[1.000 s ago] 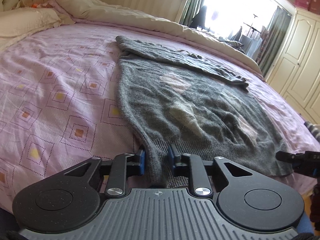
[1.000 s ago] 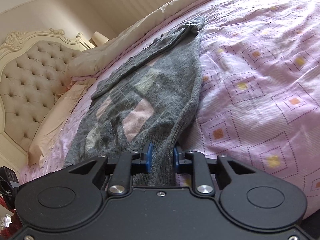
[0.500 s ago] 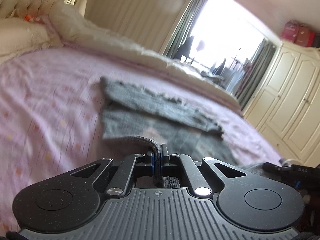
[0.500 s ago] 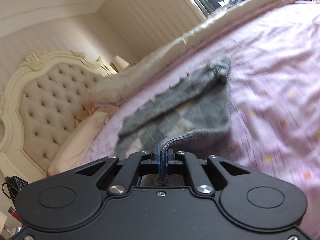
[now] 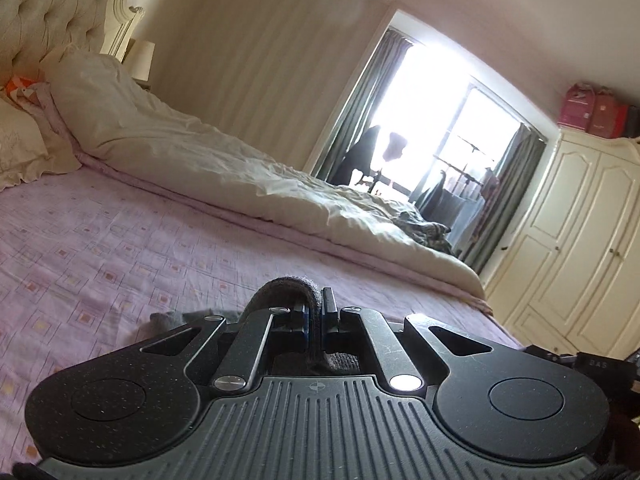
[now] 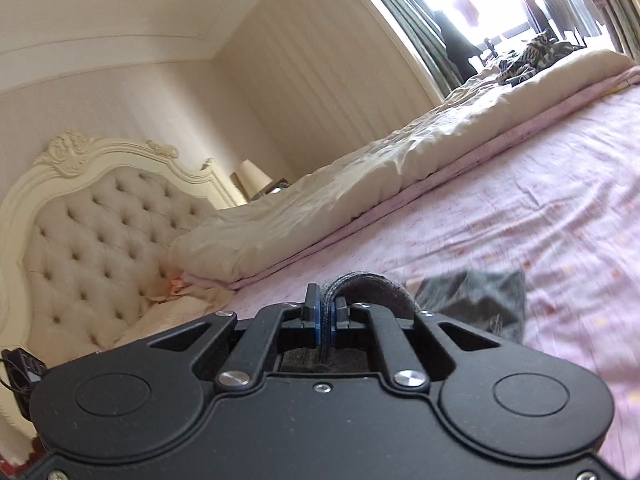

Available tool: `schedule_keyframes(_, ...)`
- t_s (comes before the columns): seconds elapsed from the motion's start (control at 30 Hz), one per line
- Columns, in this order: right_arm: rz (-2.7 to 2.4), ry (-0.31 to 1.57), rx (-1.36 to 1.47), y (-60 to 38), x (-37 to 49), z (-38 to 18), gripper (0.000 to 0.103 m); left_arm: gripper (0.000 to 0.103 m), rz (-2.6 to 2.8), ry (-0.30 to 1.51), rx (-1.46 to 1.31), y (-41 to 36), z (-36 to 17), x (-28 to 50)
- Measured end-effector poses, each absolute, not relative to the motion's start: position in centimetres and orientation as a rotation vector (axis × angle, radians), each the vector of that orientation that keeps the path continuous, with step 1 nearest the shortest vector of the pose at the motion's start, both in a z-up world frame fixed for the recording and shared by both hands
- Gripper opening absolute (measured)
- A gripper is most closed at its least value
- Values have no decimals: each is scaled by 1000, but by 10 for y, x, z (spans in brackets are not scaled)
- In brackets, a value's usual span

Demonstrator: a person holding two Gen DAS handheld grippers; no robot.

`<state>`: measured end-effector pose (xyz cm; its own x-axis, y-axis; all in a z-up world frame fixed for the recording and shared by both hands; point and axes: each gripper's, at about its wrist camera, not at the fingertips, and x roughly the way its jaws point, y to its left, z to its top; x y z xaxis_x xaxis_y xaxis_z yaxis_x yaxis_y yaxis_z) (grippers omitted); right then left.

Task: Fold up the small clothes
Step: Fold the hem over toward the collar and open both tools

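A grey knitted sweater is lifted by its ribbed hem. In the left wrist view my left gripper (image 5: 317, 304) is shut on a loop of the hem (image 5: 286, 285), and a corner of the sweater (image 5: 188, 317) shows below on the pink bedsheet (image 5: 100, 248). In the right wrist view my right gripper (image 6: 327, 304) is shut on the hem (image 6: 372, 284), and a blurred stretch of the sweater (image 6: 476, 296) hangs over the sheet (image 6: 540, 208) to the right. Most of the garment is hidden under the grippers.
A cream duvet (image 5: 224, 168) is bunched along the far side of the bed, with pillows (image 5: 16, 140) and a tufted headboard (image 6: 88, 240) at one end. More clothes (image 6: 528, 56) lie on the duvet near the window. White wardrobes (image 5: 576, 248) stand at the right.
Both grippers closed on the sweater's hem, then lifted it and carried it forward over the sweater. The spread-out garment has dropped out of view beneath them.
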<state>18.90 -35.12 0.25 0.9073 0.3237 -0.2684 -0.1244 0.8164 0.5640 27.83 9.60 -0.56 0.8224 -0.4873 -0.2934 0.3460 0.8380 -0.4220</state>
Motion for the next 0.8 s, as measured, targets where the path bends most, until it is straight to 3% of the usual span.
schedule_keyframes(0.5,64,606,528,-357,332,-86,13,8,-323,632,-322,67,-93,412)
schedule_keyframes(0.6,42,619,509,-358,339,-93,19,40,-290,650,-320,72,-96,417)
schedule_keyframes(0.63,32,614,509,-359,339,-93,24,52,-272,627,-315,74,-93,416)
schedule_keyframes(0.67,23,602,511,-360,337,-92,33,55,-259,599,-314,78,-89,414)
schedule_keyframes(0.7,15,585,513,-361,338,-89,53,56,-247,582,-312,81,-83,412)
schedule_keyframes(0.73,13,566,514,-363,335,-86,66,58,-238,573,-305,82,-76,410)
schedule_keyframes(0.8,15,536,499,-362,328,-77,67,62,-239,557,-280,84,-64,401)
